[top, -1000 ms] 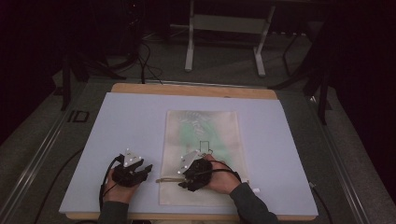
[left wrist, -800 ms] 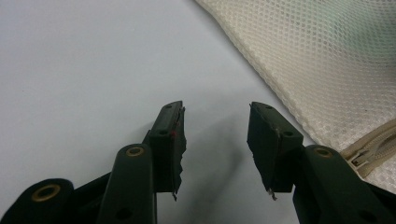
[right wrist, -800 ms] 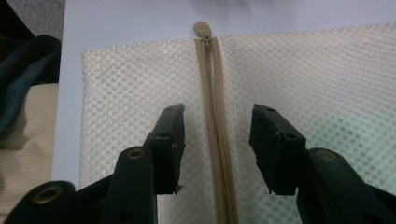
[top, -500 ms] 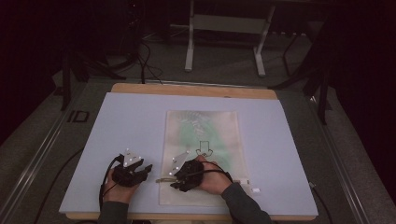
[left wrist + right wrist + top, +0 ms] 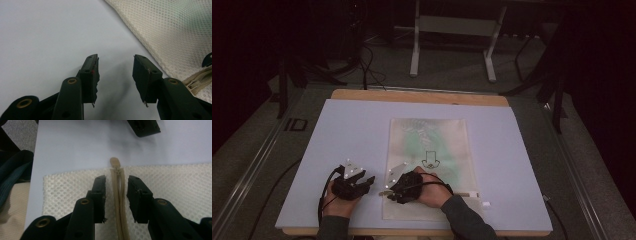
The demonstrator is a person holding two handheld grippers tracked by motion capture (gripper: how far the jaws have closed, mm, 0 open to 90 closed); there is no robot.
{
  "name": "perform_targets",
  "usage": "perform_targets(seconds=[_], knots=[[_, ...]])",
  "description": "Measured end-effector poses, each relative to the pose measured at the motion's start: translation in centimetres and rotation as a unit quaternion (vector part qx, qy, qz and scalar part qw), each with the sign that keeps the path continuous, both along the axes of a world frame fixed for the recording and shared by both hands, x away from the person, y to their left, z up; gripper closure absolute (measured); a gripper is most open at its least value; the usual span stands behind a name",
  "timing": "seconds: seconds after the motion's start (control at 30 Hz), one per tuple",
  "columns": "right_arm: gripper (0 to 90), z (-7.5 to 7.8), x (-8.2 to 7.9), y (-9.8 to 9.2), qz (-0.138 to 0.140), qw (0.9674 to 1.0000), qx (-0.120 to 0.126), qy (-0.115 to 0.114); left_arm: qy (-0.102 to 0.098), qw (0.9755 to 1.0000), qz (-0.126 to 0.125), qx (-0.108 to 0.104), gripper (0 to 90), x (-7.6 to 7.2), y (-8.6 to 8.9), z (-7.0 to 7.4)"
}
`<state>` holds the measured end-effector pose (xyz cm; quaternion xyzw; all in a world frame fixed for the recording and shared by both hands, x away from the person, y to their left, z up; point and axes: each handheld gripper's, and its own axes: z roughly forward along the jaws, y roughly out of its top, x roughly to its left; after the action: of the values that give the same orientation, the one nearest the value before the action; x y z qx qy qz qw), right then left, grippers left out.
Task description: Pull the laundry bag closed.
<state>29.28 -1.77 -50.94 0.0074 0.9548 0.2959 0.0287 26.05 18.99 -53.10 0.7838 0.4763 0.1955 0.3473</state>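
Cream mesh zippered bag [image 5: 175, 192] lay flat; right hand-held gripper [image 5: 115, 192], just closing, straddled its beige zipper tape [image 5: 119, 202] unpinched and might slip off.

A cream mesh zippered bag [image 5: 429, 160] lies flat at centre frame, its tan zipper tape [image 5: 119, 195] running along the near edge.

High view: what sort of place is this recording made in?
Probably a lab or workshop set up for recording, not a home: a pale board covers a wooden table, cables trail over grey carpet, and metal stand legs rise in the dark behind. A mesh bag lies on the board.
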Motion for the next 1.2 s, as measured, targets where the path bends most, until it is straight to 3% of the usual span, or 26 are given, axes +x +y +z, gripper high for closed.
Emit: perform_targets(seconds=[0.27,0.73,0.97,1.03,1.2], knots=[[75.0,0.1,0.2,1.0,0.005,1.0000,0.001,0.006,0.000,1.0000,0.002,-0.002,55.2,0.0,0.1,0.0],[74.6,0.0,0.4,2.8,0.008,0.9999,-0.002,0.009,-0.001,1.0000,0.005,-0.005,55.1,0.0,0.4,0.0],[75.5,-0.4,0.5,3.9,0.011,0.9998,-0.017,0.006,-0.002,0.9999,0.010,-0.008,55.1,0.0,0.6,0.1],[76.0,-0.7,0.5,4.3,0.009,0.9996,-0.028,-0.005,-0.003,0.9999,0.012,-0.010,55.1,0.0,0.7,0.1],[80.7,-0.7,0.5,4.5,0.007,0.9995,-0.030,-0.001,-0.004,0.9999,0.013,-0.010,55.1,0.0,0.7,0.1]])
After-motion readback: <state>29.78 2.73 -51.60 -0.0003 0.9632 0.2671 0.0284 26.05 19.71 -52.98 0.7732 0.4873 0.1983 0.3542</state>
